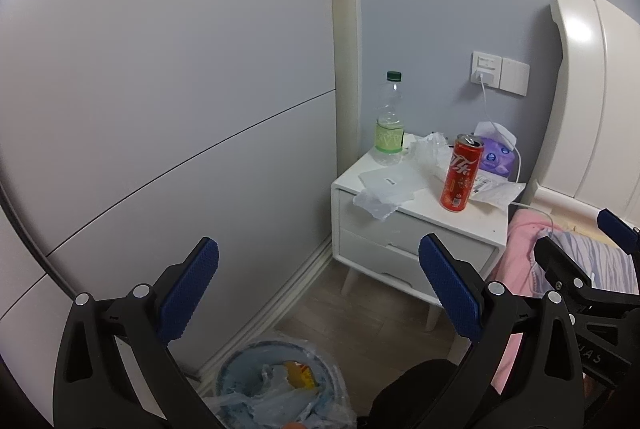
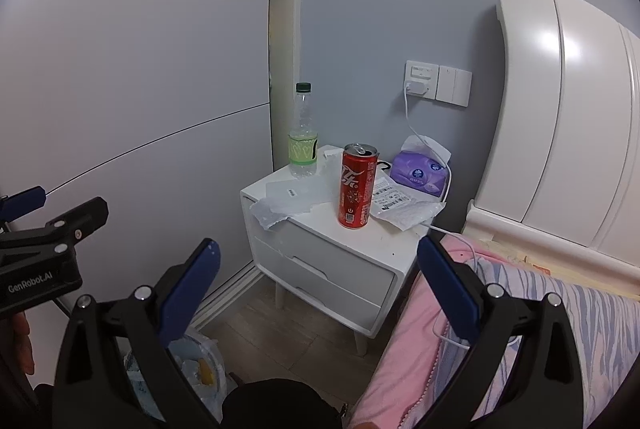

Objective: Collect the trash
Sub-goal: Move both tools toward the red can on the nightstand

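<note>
While both tongs hang open and empty, the trash sits on the bedside tabletop [image 2: 384, 241].

The left tongs [image 1: 318, 291] and right tongs [image 2: 318, 289] each have their blue pads spread wide with nothing between them; the side of the left one, seen from the right wrist camera, reads "GenRobot.AI". On the tabletop, near its front edge, a red can [image 2: 357, 186] stands upright with white Chinese script and a QR code low on its side, its tab open. Behind it to the left stands a clear bottle [image 2: 303, 131] with a dark green cap and a pale green label. Crumpled plastic wrap [image 2: 280, 203] overhangs the left edge, and a printed shipping bag [image 2: 404, 207] lies to the right of the can beside a purple tissue pack [image 2: 420, 173]. On the floor below, a lined trash bin [image 1: 280, 385] holds scraps.
</note>
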